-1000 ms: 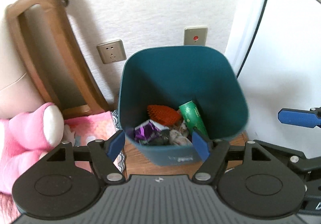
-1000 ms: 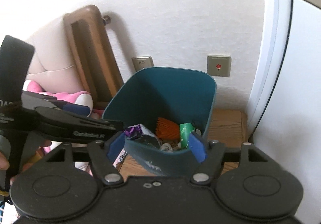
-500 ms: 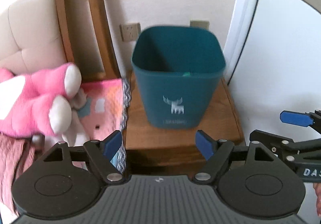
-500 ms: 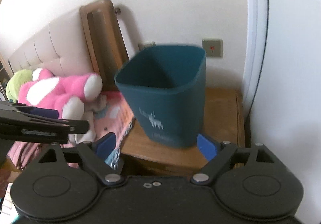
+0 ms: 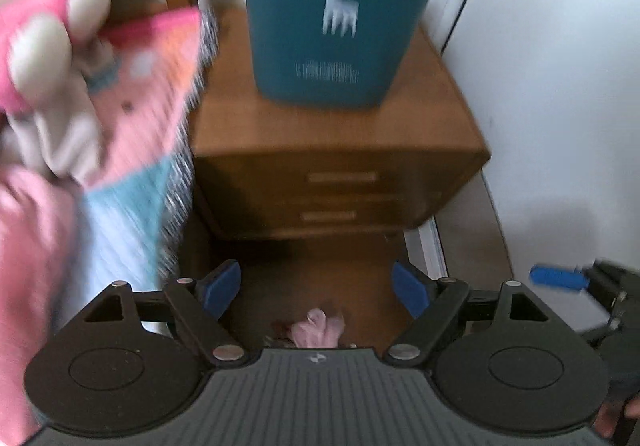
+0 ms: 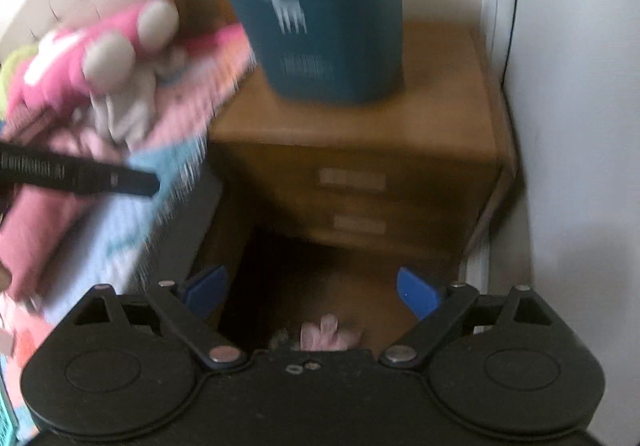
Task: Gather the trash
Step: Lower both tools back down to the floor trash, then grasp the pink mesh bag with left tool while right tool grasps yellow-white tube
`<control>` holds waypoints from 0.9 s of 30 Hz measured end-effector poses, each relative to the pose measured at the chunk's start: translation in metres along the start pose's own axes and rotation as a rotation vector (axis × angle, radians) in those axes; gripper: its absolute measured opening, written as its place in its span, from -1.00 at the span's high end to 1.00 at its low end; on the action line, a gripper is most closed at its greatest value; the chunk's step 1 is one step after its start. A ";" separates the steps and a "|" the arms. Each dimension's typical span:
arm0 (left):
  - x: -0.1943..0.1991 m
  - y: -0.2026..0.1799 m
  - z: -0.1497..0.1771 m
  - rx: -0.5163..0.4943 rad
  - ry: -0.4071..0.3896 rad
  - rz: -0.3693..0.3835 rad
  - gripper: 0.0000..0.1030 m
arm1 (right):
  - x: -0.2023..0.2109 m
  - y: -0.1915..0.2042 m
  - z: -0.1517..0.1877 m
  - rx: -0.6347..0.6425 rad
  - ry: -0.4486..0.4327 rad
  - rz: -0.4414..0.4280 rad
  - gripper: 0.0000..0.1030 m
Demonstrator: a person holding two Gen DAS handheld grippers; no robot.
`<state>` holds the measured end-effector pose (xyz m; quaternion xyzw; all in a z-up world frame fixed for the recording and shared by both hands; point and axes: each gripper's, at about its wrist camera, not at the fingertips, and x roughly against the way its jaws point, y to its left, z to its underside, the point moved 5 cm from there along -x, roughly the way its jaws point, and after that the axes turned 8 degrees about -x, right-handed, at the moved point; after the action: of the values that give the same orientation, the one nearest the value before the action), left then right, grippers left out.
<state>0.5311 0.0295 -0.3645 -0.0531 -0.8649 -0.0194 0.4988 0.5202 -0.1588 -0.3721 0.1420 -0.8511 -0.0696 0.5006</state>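
Both the left gripper [image 5: 318, 288] and right gripper [image 6: 314, 292] point steeply down, jaws opening with nothing between them. A crumpled pink scrap [image 5: 318, 332] lies on the floor at six o'clock, its long axis unclear. The teal bin [image 5: 336, 6] stands upright on the nightstand [image 5: 340, 134] at twelve o'clock

- A teal bin [image 5: 328, 14] with a white moose print stands on a wooden nightstand [image 5: 336, 150].
- The left gripper [image 5: 318, 288] is opening, nothing between its blue fingers [image 5: 220, 286].
- A pink crumpled scrap [image 5: 318, 332] lies on the floor below.
- A pink plush toy [image 5: 44, 46] blurs at left.
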 end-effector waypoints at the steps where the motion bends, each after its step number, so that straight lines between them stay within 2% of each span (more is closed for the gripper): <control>1: -0.018 0.000 0.010 0.008 0.010 0.011 -0.68 | -0.015 -0.006 0.017 -0.009 0.025 0.004 -0.80; 2: -0.037 -0.001 0.021 0.014 0.018 0.022 -0.72 | -0.028 -0.012 0.033 -0.016 0.047 0.010 -0.80; 4: -0.072 -0.001 0.042 0.029 0.035 0.024 -0.93 | -0.064 -0.028 0.066 -0.032 0.098 0.029 -0.80; 7: -0.134 -0.002 0.075 0.058 0.066 0.033 -0.93 | -0.117 -0.052 0.111 -0.065 0.156 0.045 -0.80; 12: -0.238 -0.008 0.134 0.057 0.131 -0.001 -0.93 | -0.205 -0.094 0.189 -0.065 0.235 0.076 -0.75; 15: -0.300 -0.016 0.171 0.052 0.184 -0.005 -0.93 | -0.256 -0.116 0.228 -0.093 0.276 0.094 -0.68; 16: -0.317 -0.019 0.181 0.050 0.202 -0.003 -0.93 | -0.273 -0.122 0.241 -0.102 0.294 0.099 -0.60; 21: -0.397 -0.027 0.220 0.041 0.254 -0.011 -0.93 | -0.344 -0.148 0.286 -0.119 0.361 0.129 -0.42; 27: -0.459 -0.024 0.242 0.004 0.283 -0.053 -0.93 | -0.401 -0.161 0.316 -0.140 0.399 0.140 -0.11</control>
<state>0.5476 -0.0061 -0.8822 -0.0260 -0.7872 -0.0383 0.6150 0.4561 -0.1942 -0.9019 0.0581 -0.7360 -0.0640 0.6715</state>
